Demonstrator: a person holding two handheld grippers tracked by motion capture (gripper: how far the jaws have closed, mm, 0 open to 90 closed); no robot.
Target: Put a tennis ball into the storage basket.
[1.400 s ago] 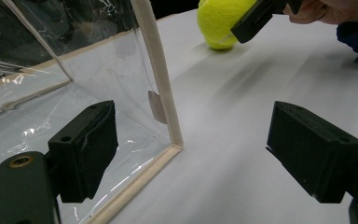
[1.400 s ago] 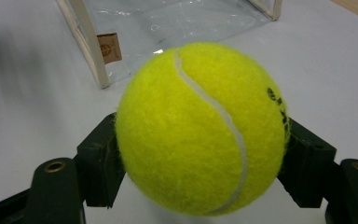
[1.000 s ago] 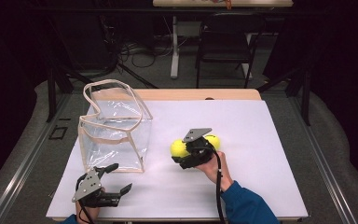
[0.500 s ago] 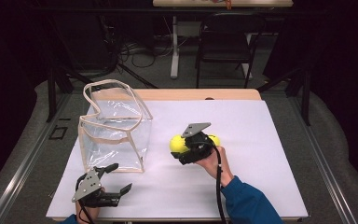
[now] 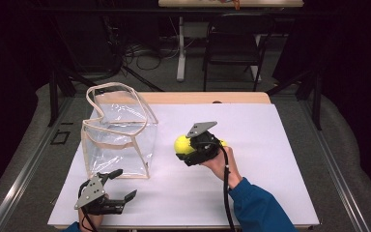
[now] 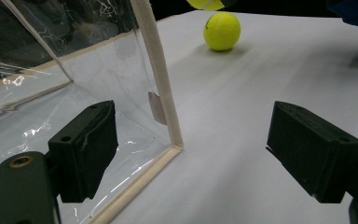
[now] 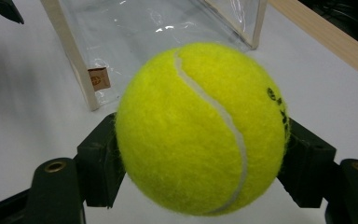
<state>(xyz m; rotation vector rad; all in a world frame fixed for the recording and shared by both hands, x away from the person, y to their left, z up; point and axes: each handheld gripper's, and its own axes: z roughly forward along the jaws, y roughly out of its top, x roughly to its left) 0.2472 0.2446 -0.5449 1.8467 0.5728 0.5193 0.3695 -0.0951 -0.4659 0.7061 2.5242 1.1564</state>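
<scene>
Left tool [image 5: 121, 186] was held wide open, empty, near the clear bag [image 5: 118, 140] | right tool [image 5: 189, 151] was clamped on a tennis ball [image 7: 200, 128], lifted off the counter [image 5: 270, 145] | second ball [image 6: 221, 31] was left lying | step judged: carry; next, transfer over the bag's open top.
</scene>
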